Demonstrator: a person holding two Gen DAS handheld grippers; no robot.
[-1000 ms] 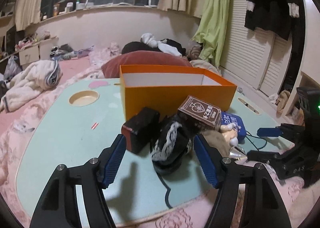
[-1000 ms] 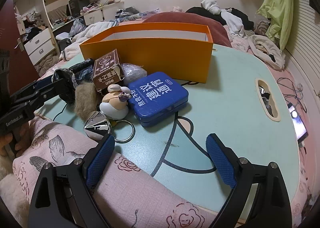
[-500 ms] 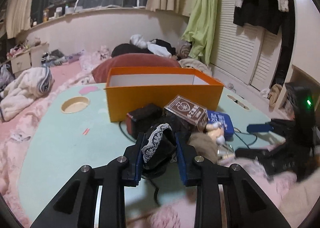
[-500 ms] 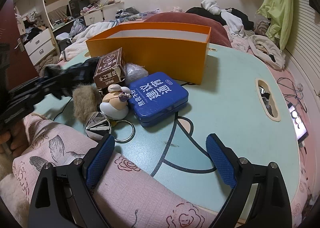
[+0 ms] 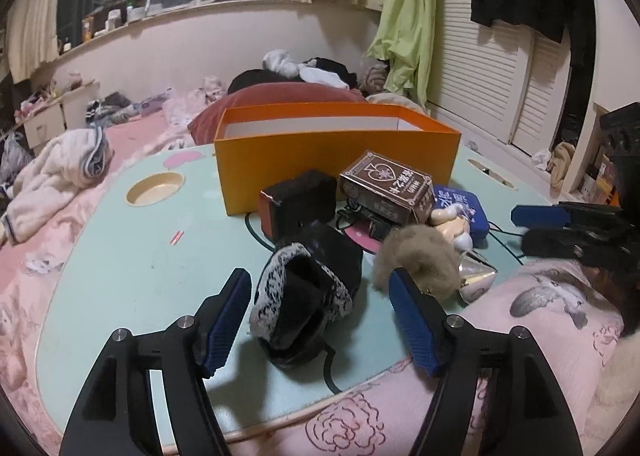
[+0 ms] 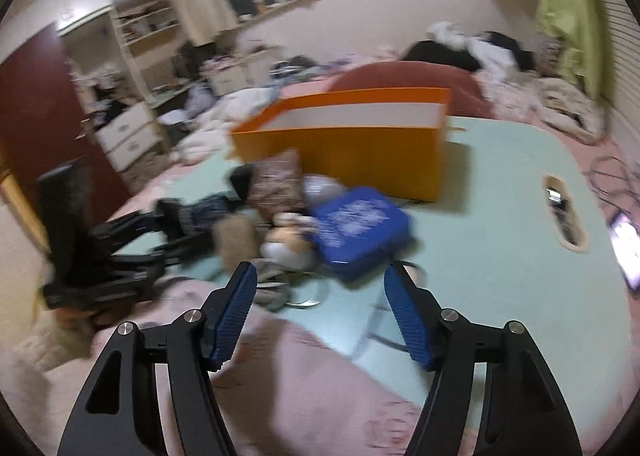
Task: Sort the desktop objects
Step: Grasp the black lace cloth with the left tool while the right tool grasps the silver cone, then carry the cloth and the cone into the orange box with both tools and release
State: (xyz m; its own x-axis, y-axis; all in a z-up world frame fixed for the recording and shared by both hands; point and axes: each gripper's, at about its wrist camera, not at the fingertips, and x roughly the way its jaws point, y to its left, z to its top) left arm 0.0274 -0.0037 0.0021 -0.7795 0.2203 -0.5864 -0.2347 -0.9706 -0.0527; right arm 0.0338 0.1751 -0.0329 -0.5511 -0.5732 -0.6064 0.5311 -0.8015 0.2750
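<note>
Black lace-trimmed pouch (image 5: pixel 308 296): lies on the table (image 5: pixel 132 256) between your L gripper (image 5: pixel 320 312) pads, jaws spread wide, neither pad touching it. Orange box (image 5: pixel 336 159) = landmark; pouch sits in front of it, w/ a black block (image 5: pixel 298 201) and brown card box (image 5: pixel 386 185) between. R gripper (image 6: pixel 320 312) also open, holding nothing; blue case (image 6: pixel 360 230) ahead of it, near the box's front wall. R view blurred.
</note>
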